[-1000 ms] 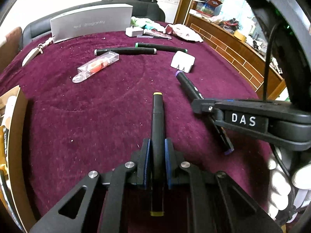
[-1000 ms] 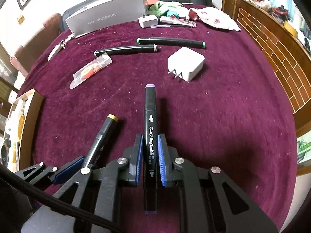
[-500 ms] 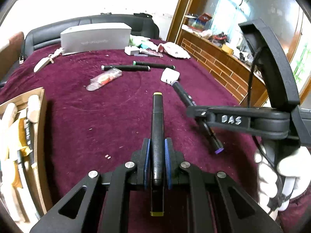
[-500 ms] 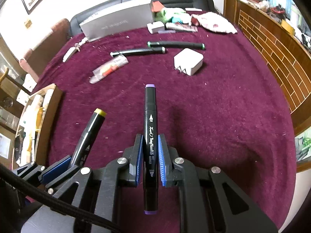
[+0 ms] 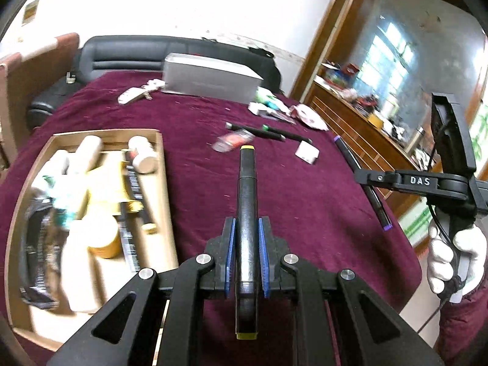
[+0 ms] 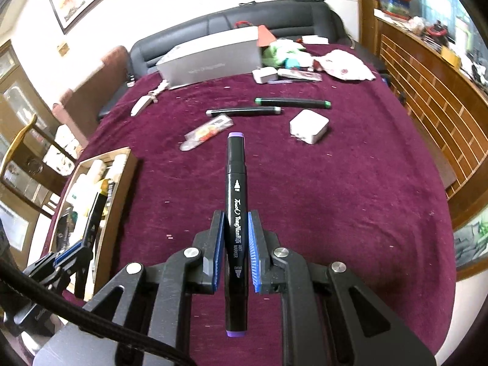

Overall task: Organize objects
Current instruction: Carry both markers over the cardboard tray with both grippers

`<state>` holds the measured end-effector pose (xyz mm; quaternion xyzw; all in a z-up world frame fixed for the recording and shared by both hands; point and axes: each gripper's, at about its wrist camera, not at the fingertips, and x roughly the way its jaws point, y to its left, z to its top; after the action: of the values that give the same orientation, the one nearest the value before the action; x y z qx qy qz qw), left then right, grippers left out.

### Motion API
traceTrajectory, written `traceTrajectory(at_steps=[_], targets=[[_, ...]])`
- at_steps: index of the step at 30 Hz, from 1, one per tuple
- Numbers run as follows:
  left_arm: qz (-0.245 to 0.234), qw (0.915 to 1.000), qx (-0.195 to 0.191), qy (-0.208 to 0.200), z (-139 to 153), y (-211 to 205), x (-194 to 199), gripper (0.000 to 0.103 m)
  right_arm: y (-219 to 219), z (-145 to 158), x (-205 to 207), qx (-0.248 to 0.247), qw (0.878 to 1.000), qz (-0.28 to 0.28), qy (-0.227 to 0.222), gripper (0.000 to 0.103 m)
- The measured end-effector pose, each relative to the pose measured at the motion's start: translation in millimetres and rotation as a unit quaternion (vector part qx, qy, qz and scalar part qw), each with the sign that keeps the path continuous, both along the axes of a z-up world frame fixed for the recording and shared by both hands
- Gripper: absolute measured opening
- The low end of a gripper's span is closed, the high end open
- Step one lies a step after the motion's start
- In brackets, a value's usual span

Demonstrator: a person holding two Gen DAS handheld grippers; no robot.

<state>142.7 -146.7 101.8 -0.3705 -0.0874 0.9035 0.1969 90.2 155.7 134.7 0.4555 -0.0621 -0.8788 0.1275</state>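
Note:
My left gripper (image 5: 246, 238) is shut on a black marker with yellow caps (image 5: 247, 195), held above the maroon table. My right gripper (image 6: 235, 238) is shut on a black marker with purple caps (image 6: 235, 201); that marker also shows at the right of the left wrist view (image 5: 363, 180). A wooden tray (image 5: 166, 189) full of bottles and tubes lies at the left; it also shows in the right wrist view (image 6: 122, 183). Two more black markers (image 6: 292, 102) (image 6: 244, 111) lie further back.
A white charger (image 6: 309, 125), a clear packet (image 6: 207, 131), a grey box (image 6: 210, 61), a small white box (image 6: 264, 75) and cloth items lie on the far table. A black sofa stands behind, and a wooden cabinet (image 6: 427, 91) to the right.
Both grippers have risen and swung left with their markers. The wooden tray has come fully into the left wrist view, and the table objects look further away.

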Motion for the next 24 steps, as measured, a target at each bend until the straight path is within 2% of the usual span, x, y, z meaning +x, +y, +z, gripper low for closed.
traceTrajectory(at_steps=[6, 12, 16, 24], targets=[[0.047, 0.9989, 0.000, 0.000, -4, -37, -3, 0.012, -60, 2, -3, -0.009, 0.998, 0.060, -0.002, 0.013], [0.082, 0.9964, 0.011, -0.022, -22, -72, -10, 0.012, -130, -2, -9, -0.022, 0.992, 0.123, -0.018, 0.013], [0.096, 0.9947, 0.010, -0.034, -34, -92, -8, 0.012, -175, -13, -13, -0.024, 0.986, 0.160, -0.034, 0.013], [0.109, 0.9930, -0.006, -0.044, -48, -108, -7, 0.012, -232, -55, -15, -0.020, 0.978, 0.190, -0.085, 0.013]])
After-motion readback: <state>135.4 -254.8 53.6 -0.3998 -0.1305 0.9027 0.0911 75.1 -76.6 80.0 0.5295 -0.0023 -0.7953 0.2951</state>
